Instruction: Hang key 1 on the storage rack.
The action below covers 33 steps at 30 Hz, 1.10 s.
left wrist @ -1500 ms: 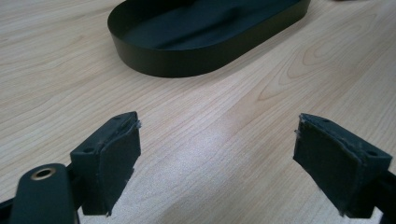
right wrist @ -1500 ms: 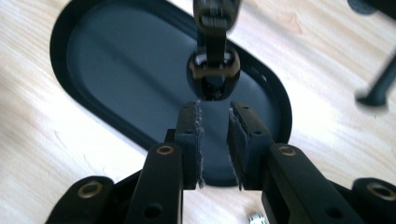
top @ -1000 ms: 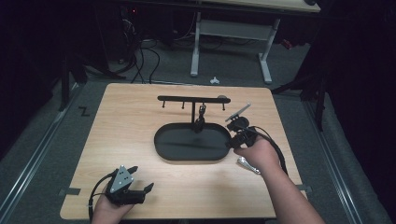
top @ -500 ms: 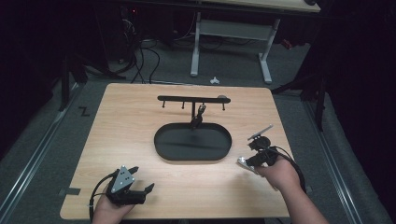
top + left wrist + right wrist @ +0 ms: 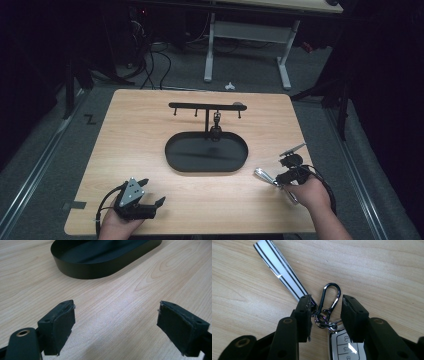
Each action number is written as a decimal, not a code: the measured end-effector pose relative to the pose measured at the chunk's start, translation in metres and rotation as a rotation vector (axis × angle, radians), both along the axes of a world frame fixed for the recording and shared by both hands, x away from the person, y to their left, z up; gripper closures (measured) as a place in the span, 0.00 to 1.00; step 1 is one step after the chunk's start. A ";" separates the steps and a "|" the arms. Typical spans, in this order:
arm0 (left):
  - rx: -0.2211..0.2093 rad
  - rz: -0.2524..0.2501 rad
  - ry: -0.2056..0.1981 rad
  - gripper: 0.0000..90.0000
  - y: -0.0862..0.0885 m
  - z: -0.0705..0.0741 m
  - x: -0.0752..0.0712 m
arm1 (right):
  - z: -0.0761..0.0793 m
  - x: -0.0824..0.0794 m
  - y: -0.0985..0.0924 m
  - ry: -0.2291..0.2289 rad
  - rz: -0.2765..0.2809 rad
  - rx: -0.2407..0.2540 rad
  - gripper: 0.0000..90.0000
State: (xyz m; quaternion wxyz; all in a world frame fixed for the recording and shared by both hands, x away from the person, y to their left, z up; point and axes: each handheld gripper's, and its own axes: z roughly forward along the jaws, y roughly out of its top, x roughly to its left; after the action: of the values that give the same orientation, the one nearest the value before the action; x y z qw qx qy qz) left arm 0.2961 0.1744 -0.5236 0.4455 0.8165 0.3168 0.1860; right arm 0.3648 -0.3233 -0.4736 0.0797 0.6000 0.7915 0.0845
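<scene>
Saw left gripper (image 5: 150, 205) wide open, empty, resting on light wooden table (image 5: 150, 125) near black oval metal tray (image 5: 206, 152). Right gripper (image 5: 324, 308) jaws just opening, straddling black carabiner key fob bunch (image 5: 328, 302), lying on table right of tray.

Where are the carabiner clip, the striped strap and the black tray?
carabiner clip (image 5: 331, 297), right gripper view, its curved top loop.
striped strap (image 5: 279, 271), right gripper view, middle of the band.
black tray (image 5: 172, 159), high view, its left rim.

A black oval metal tray (image 5: 235, 159) lies mid-desk, the black hook rack (image 5: 207, 106) behind it, the silver car-key bunch (image 5: 265, 176) to its right.
</scene>
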 end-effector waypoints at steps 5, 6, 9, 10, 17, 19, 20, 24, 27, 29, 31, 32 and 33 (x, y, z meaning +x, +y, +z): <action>0.000 0.001 0.000 0.17 0.000 0.000 0.000 | -0.004 0.000 -0.002 0.010 -0.007 -0.004 0.69; 0.000 0.000 0.000 0.17 0.000 0.000 0.000 | -0.005 0.001 -0.002 0.012 -0.008 -0.005 0.69; -0.001 0.002 -0.001 0.17 0.000 0.000 0.000 | -0.008 0.001 -0.003 0.017 -0.012 -0.002 0.71; -0.002 0.002 -0.002 0.17 0.000 0.000 0.000 | -0.008 0.001 -0.004 0.016 -0.012 -0.001 0.72; 0.000 -0.001 -0.002 0.17 0.000 0.000 0.000 | -0.010 0.004 -0.006 0.021 -0.024 0.016 0.75; 0.000 -0.001 -0.002 0.17 0.000 0.000 0.000 | -0.011 0.004 -0.006 0.027 -0.023 0.009 0.76; 0.000 0.000 -0.002 0.17 0.000 0.000 0.000 | -0.013 0.005 -0.006 0.035 -0.025 -0.001 0.77; 0.001 -0.001 -0.001 0.17 0.000 0.000 0.000 | -0.014 0.005 -0.005 0.035 -0.024 -0.003 0.79; 0.002 -0.003 -0.001 0.17 0.000 0.000 0.000 | -0.013 0.005 -0.003 0.034 -0.013 -0.019 0.81; 0.002 -0.002 -0.001 0.17 0.000 0.000 0.000 | -0.011 0.004 -0.002 0.021 -0.012 -0.018 0.86; 0.002 -0.002 -0.001 0.17 0.000 0.000 0.000 | -0.008 0.005 -0.002 0.015 -0.007 -0.017 0.91; 0.003 -0.002 -0.001 0.17 0.000 0.000 0.000 | -0.008 0.005 -0.002 0.010 -0.003 -0.018 0.93; 0.003 -0.002 -0.002 0.17 0.000 0.000 0.000 | -0.007 0.006 -0.002 0.008 -0.006 -0.019 0.93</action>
State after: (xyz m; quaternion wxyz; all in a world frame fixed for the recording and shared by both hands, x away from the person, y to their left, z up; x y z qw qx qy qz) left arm 0.2959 0.1744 -0.5233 0.4449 0.8173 0.3151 0.1865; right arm 0.3703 -0.3250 -0.4807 0.0827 0.6019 0.7908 0.0743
